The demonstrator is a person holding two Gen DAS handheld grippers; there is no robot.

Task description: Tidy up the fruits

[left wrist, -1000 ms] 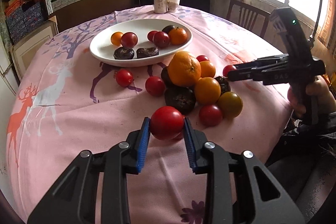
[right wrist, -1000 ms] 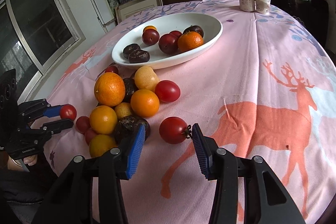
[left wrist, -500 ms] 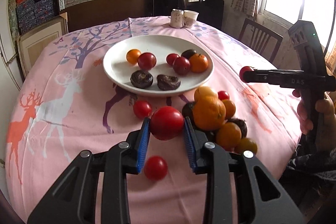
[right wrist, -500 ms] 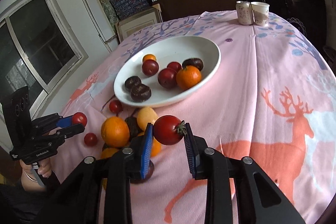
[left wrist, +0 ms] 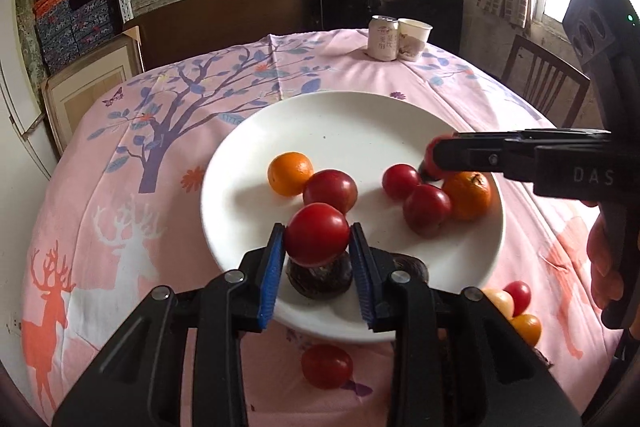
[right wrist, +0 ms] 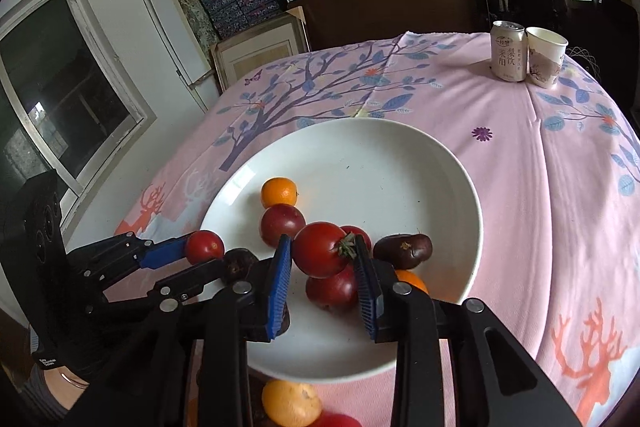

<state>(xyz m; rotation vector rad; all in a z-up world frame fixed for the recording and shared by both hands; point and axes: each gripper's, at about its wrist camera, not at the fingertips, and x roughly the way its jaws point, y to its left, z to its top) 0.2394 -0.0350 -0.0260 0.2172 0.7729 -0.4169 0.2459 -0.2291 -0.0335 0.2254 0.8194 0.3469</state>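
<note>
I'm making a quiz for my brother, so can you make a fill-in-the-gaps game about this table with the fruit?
1. On the white plate lie ___ oranges.
2. Beside the paper cup stands a drink ___.
3. The pink tablecloth shows deer and a ___ with blue leaves.

Missing words: two; can; tree.
</note>
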